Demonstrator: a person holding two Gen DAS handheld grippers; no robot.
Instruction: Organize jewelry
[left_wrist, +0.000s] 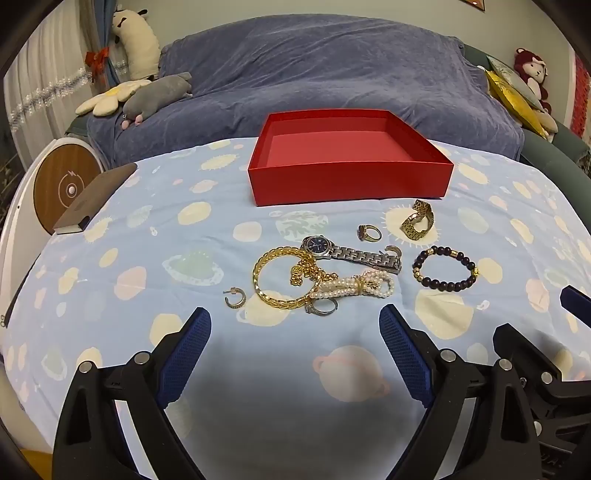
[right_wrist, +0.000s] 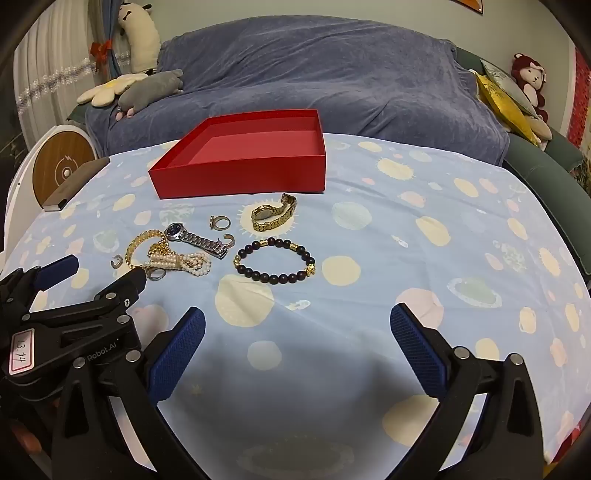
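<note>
An empty red box (left_wrist: 349, 186) (right_wrist: 240, 177) stands at the far middle of the table. In front of it lie a gold watch (left_wrist: 417, 220) (right_wrist: 273, 214), a gold ring (left_wrist: 369, 232) (right_wrist: 220, 222), a silver watch (left_wrist: 351, 253) (right_wrist: 199, 238), a dark bead bracelet (left_wrist: 445, 267) (right_wrist: 275, 260), a gold bangle (left_wrist: 282, 278), a pearl bracelet (left_wrist: 354, 286) (right_wrist: 184, 260), a silver ring (left_wrist: 322, 306) and a small hoop earring (left_wrist: 235, 297) (right_wrist: 117, 261). My left gripper (left_wrist: 295, 325) is open and empty just short of the pile. My right gripper (right_wrist: 297, 325) is open and empty, short of the bead bracelet.
The table has a light blue planet-print cloth (left_wrist: 147, 258). A brown notebook (left_wrist: 98, 197) lies at its left edge beside a round white device (left_wrist: 66, 184). A sofa under a blue cover (left_wrist: 314, 74) with plush toys stands behind.
</note>
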